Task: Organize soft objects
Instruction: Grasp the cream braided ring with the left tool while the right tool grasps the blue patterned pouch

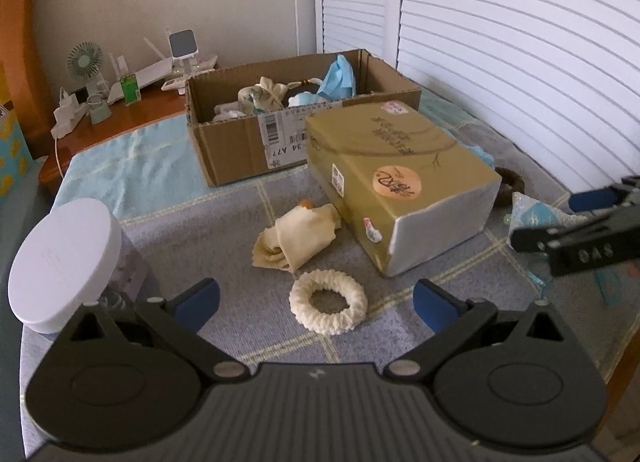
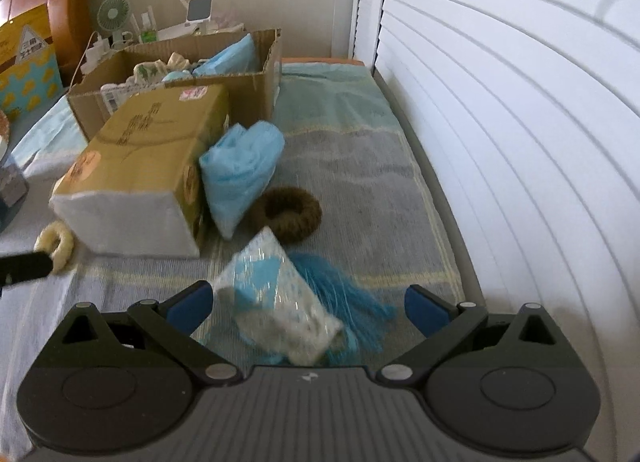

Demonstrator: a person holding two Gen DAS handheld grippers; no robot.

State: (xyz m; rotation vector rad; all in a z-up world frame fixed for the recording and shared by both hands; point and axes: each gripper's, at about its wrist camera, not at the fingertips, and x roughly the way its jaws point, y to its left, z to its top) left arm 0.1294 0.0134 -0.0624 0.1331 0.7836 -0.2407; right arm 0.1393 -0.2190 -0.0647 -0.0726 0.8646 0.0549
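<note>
My left gripper [image 1: 316, 298] is open, with a cream scrunchie [image 1: 328, 306] on the cloth between its fingers. A beige cloth pouch [image 1: 298, 234] lies just beyond it. My right gripper [image 2: 307, 304] is open around a blue-and-silver sachet [image 2: 276, 302] with a blue tassel [image 2: 340, 282]; the sachet also shows in the left wrist view [image 1: 536, 218]. A brown scrunchie [image 2: 288, 214] and a light blue bag [image 2: 240, 174] lie ahead. An open cardboard box [image 1: 240, 142] at the back holds several soft items.
A gold tissue pack [image 1: 400, 182] lies in the middle of the table. A white round lid [image 1: 60, 262] stands at the left. A fan and small gadgets [image 1: 92, 82] sit on the wooden surface behind. White shutters [image 2: 520, 142] run along the right.
</note>
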